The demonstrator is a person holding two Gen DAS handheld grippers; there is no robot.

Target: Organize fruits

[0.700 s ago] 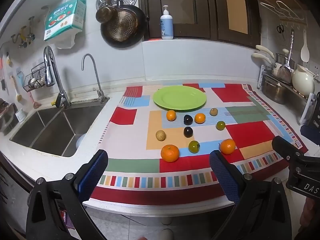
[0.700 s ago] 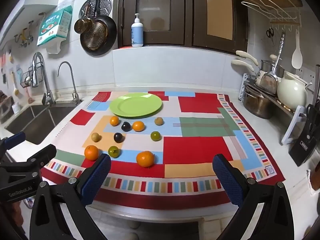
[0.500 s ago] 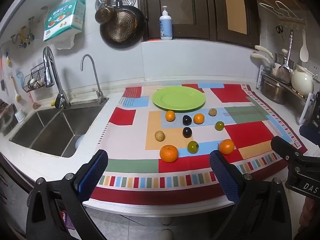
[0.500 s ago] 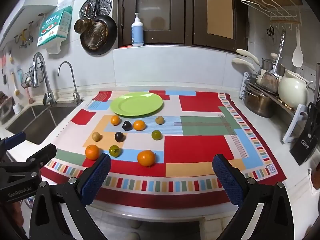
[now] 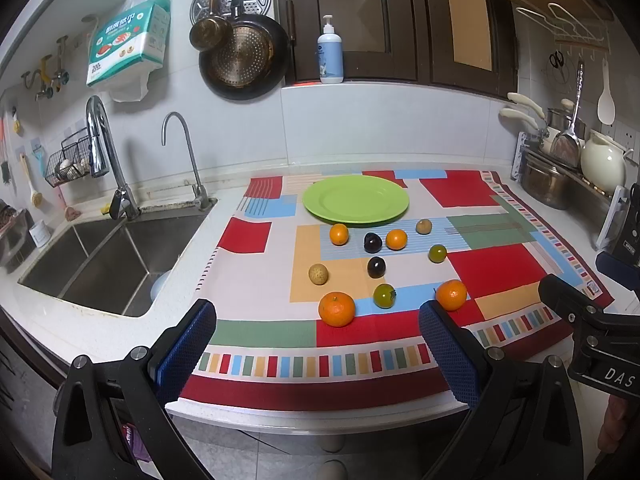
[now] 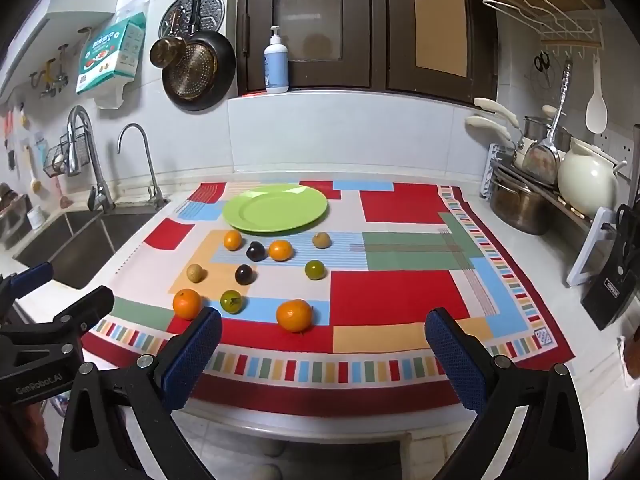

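Observation:
An empty green plate (image 5: 356, 199) (image 6: 275, 208) rests at the back of a patchwork cloth (image 5: 480, 264) (image 6: 400, 292). In front of it lie several small fruits: oranges such as the near one (image 5: 337, 309) (image 6: 186, 303) and another (image 5: 451, 294) (image 6: 294, 315), two dark plums (image 5: 376, 267) (image 6: 245, 274), green citrus (image 5: 384, 295) (image 6: 231, 301) and brownish round fruits (image 5: 318, 274) (image 6: 195, 273). My left gripper (image 5: 318, 340) hangs open over the cloth's front edge, short of the fruit. My right gripper (image 6: 322, 344) is open too, with nothing between its fingers.
A steel double sink (image 5: 100, 256) with two taps (image 5: 100, 148) lies left of the cloth. Pots, a cream kettle (image 6: 586, 184) and a dish rack crowd the right wall, with a knife block (image 6: 612, 292) near the right edge. A soap bottle (image 6: 276, 62) stands on the sill.
Both views have drifted very slightly; the fruits, the plate and both open grippers stand as before.

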